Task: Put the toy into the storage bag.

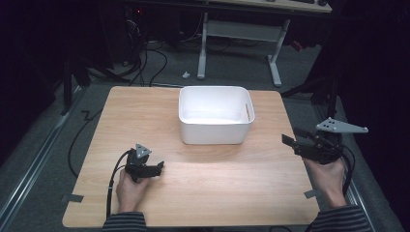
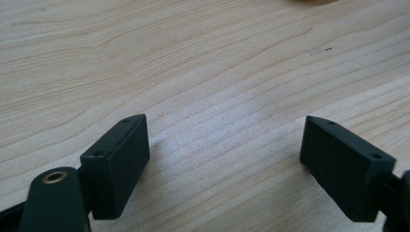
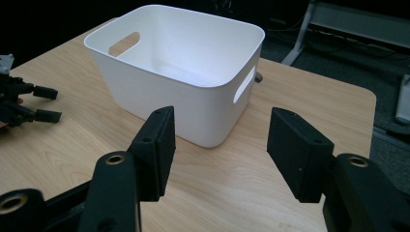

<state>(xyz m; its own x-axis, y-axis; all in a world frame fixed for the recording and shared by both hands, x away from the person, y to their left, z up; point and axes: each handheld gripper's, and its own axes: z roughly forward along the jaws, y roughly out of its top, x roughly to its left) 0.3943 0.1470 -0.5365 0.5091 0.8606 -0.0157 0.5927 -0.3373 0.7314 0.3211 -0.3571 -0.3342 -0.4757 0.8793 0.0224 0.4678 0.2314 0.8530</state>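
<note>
Though apart, bin (image 3: 203,96) before R gripper (image 3: 220,150).

The high view looks forward and down from above the person's side onto the whole wooden table (image 1: 193,193), with floor beyond. The left gripper view sits very close to the tabletop (image 2: 203,72), facing down along its jaws at bare wood. The right gripper view looks low across the table toward the white bin (image 3: 183,96), which the high view shares (image 1: 215,130).
</note>
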